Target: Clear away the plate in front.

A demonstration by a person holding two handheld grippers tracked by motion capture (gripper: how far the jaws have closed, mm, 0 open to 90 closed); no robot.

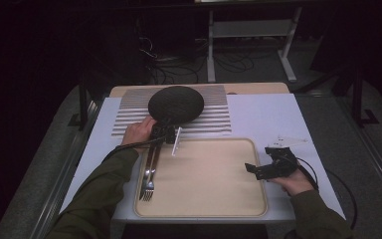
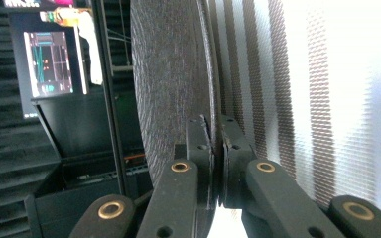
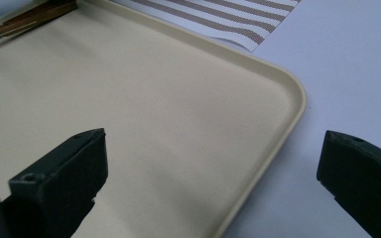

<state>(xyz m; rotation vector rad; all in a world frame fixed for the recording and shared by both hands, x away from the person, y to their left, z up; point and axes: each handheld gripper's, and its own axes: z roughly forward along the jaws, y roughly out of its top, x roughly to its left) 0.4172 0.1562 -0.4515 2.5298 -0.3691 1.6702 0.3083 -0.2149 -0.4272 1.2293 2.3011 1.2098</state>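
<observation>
A dark round woven plate [image 1: 175, 104] is tilted up off the striped placemat [image 1: 214, 117] at the far side of the table. My left gripper [image 1: 165, 130] is shut on its near rim. In the left gripper view the two jaws pinch the edge of the plate [image 2: 171, 74] at my left gripper [image 2: 217, 144], with the striped placemat [image 2: 287, 74] behind. My right gripper [image 1: 252, 169] is open above the right edge of the beige tray [image 1: 209, 174]. In the right gripper view my right gripper [image 3: 213, 168] has nothing between its wide-spread jaws, over the corner of the tray [image 3: 154, 99].
A fork [image 1: 149, 184] and other cutlery lie along the tray's left side, and their handles [image 3: 34, 15] show at the tray's far corner. A white sheet [image 1: 268, 114] covers the table. A monitor [image 2: 49, 64] glows in the dark room beyond.
</observation>
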